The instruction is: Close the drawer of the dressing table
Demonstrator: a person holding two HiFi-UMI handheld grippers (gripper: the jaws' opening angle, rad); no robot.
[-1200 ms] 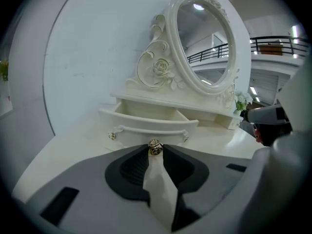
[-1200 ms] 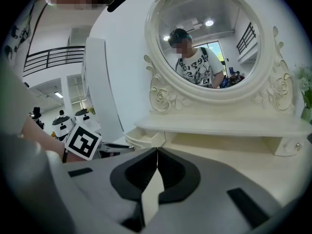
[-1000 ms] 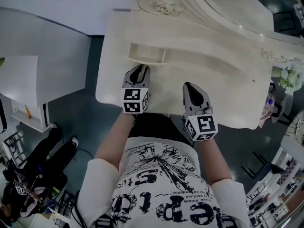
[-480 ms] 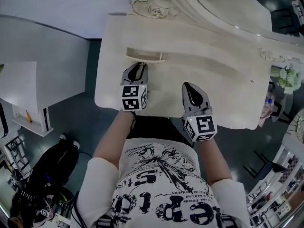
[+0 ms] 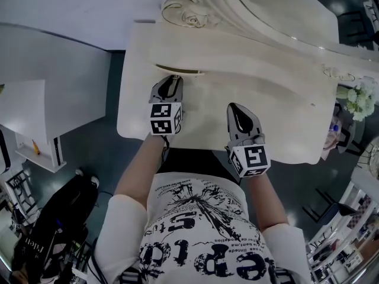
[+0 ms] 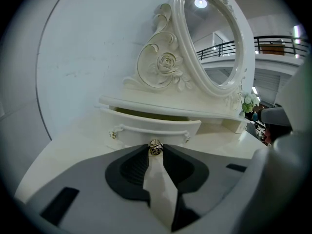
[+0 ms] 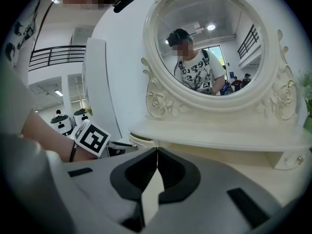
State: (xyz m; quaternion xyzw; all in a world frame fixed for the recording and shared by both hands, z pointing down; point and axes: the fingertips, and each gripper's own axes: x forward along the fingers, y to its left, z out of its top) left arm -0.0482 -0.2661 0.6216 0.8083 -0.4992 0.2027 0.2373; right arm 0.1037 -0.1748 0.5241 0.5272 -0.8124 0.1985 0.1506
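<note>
A: While the drawer (image 5: 177, 71) sits a crack short of shut under the shelf (image 6: 161, 106) of the dressing table (image 5: 284, 129), where is the left gripper (image 5: 171, 81)?

B: At the drawer's front, pointing toward twelve o'clock in the head view; its fingers (image 6: 129, 169) are clamped by their tips on the small gilt knob (image 6: 155, 147), as the left gripper view shows; a dark slit of opening shows above the front panel, so the push looks nearly but not wholly done.

A: And the right gripper (image 5: 235, 107)?

B: At about four o'clock of the left one, hovering over the bare surface, well apart from the drawer; its fingers are pressed together with nothing between them; it seems to have no part in this step.

A: What could go wrong from here?

B: Three things seem likely. The knob is small and rounded, so a push that drifts toward ten or two o'clock could make the tips slide off it and strike the panel; a skewed push could also twist the drawer in its runners and jam it short of flush; and if the fingers do not let go before the hand draws back toward six o'clock, the drawer would be dragged open again.
</note>
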